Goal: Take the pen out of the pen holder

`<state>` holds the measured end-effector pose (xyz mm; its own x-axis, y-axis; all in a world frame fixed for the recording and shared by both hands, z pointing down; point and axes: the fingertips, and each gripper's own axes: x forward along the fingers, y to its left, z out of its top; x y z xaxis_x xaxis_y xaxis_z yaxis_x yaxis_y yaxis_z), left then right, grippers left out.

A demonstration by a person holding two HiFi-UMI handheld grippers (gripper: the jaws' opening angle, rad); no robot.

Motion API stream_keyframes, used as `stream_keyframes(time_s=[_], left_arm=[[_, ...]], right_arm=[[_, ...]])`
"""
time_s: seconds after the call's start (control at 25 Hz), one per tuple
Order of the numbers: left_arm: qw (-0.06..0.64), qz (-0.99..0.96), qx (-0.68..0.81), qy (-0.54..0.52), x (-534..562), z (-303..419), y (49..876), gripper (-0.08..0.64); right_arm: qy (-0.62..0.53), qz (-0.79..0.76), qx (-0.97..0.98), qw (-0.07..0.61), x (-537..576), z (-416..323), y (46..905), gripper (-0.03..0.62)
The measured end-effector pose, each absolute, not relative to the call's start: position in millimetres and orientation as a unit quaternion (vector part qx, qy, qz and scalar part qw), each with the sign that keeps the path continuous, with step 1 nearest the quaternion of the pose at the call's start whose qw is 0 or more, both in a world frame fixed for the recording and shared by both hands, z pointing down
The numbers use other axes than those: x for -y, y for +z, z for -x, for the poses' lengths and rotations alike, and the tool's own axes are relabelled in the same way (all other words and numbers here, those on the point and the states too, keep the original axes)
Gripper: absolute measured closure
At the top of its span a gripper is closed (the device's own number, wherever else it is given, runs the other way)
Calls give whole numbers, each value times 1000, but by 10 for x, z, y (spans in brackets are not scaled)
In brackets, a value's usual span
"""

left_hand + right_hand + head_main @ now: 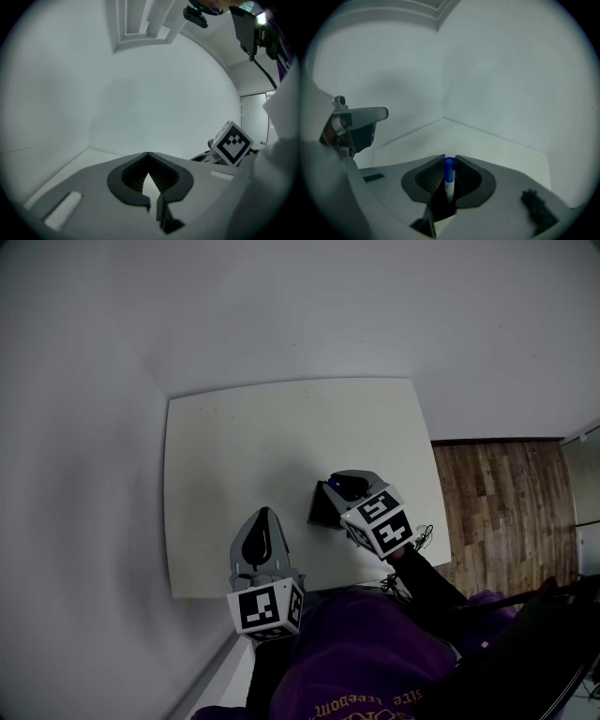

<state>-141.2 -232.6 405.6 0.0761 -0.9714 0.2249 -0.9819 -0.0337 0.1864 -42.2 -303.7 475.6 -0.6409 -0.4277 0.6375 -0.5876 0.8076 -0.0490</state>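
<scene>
A black pen holder [322, 508] stands on the white table [244, 446], near its front right. My right gripper [337, 486] is directly over the holder. In the right gripper view, a white pen with a blue cap [449, 174] stands upright between the jaws, its lower end in the dark holder [440, 207]. The right gripper [450, 160] is shut on the pen's capped end. My left gripper [263, 514] rests over the table's front edge to the left of the holder. Its jaws [148, 154] meet at the tips with nothing between them.
The table fills a corner between two pale walls. Wood floor [506, 512] lies to the right. Dark cables [422, 538] hang at the table's front right corner. The right gripper's marker cube [232, 143] shows in the left gripper view, and a purple sleeve [366, 652] lies below.
</scene>
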Motion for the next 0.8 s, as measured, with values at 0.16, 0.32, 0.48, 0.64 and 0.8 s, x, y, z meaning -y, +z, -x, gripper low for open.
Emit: stream_keyframes(time_s=[0.16, 0.32, 0.48, 0.64, 0.8], left_arm=[[142, -725, 674, 16, 2356, 1378, 4024, 556], [135, -728, 672, 11, 2379, 1359, 3982, 555], [131, -730, 671, 10, 2408, 1327, 3933, 557], [128, -730, 672, 8, 2422, 1330, 3896, 555], [121, -732, 670, 8, 2438, 1353, 3851, 555]], right_arm=[[125, -293, 898, 304, 3062, 351, 4655, 515], [122, -302, 904, 278, 3068, 332, 4472, 515], [117, -303, 908, 263, 3080, 296, 4324, 515], [124, -304, 913, 243, 3092, 299, 4216, 517], [127, -308, 916, 223, 3103, 315, 4093, 517]])
